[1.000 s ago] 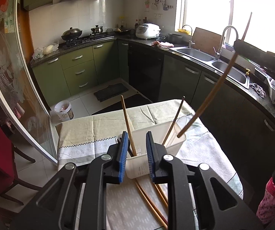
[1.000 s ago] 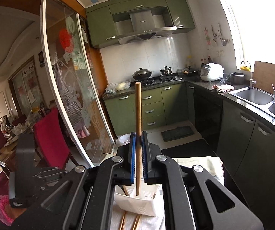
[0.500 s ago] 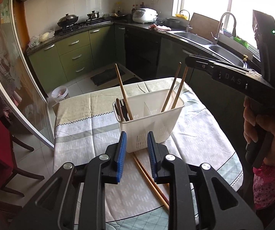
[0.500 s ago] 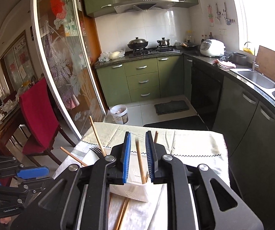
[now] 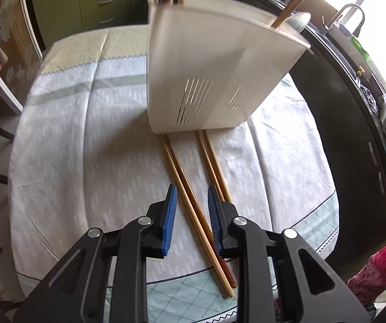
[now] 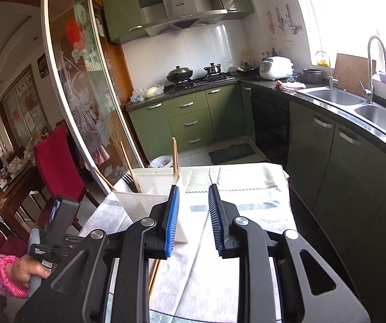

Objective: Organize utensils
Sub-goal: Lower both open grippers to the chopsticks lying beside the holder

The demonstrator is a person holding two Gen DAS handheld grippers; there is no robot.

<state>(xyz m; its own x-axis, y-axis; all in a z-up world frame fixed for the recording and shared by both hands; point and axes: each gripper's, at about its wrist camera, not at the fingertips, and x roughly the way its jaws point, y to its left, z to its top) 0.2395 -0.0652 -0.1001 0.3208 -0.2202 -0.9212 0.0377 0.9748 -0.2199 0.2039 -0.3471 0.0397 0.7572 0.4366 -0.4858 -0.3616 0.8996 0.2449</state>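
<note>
Over on the left, the left gripper [image 5: 191,215] hangs low over the tablecloth [image 5: 85,148], jaws parted and straddling the nearer chopsticks [image 5: 185,185], seemingly lined up to pinch them. Beyond stands the white caddy [image 5: 206,75], where they likely belong. Rightward, the right gripper [image 6: 191,214] hovers released, holding nothing. Its view alone shows the caddy's compartments with a fork [image 6: 129,182] and upright chopsticks; the loose pairs show fully only from the left.

The left wrist view looks steeply down, close over the counter [image 5: 72,140] and white basket [image 5: 206,75]. The right wrist view faces level across the kitchen; both share that basket [image 6: 141,202].
</note>
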